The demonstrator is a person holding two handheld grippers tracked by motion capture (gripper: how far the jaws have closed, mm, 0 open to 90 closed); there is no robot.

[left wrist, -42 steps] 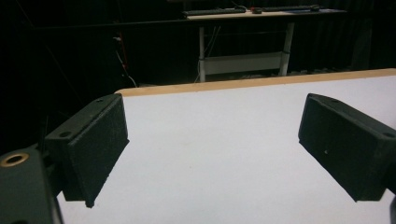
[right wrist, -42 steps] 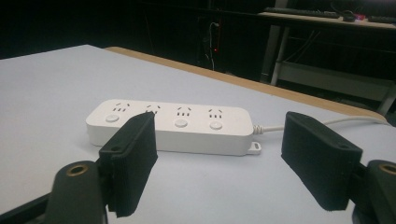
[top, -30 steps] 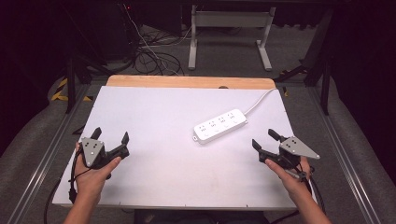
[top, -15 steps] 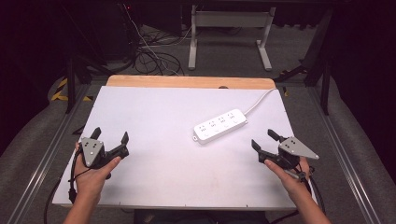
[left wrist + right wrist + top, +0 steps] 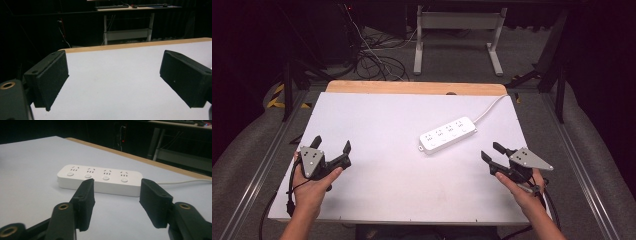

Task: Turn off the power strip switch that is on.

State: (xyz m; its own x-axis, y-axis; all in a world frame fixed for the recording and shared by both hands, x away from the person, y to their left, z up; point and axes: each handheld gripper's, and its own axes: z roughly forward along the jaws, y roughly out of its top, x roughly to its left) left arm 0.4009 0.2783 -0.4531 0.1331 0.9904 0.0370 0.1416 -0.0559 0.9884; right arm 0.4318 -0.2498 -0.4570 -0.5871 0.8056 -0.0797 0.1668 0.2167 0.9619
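A white power strip [image 5: 447,134] with several sockets and switches lies at an angle right of the table's middle; its white cord [image 5: 488,109] runs off toward the far right edge. In the right gripper view the power strip [image 5: 100,179] lies just beyond my right gripper [image 5: 116,195], which is open and holds nothing. From above, that right gripper [image 5: 492,152] sits near the table's front right, pointing toward the strip. My left gripper [image 5: 331,146] rests at the front left, open wide over bare white table [image 5: 112,82], nothing between its pads [image 5: 50,77].
The white tabletop [image 5: 377,125] has a wooden strip [image 5: 412,88] along its far edge. Beyond it stand a white desk frame [image 5: 457,35] and a tangle of cables [image 5: 372,60] on the floor. Metal rails [image 5: 582,165] run along both sides.
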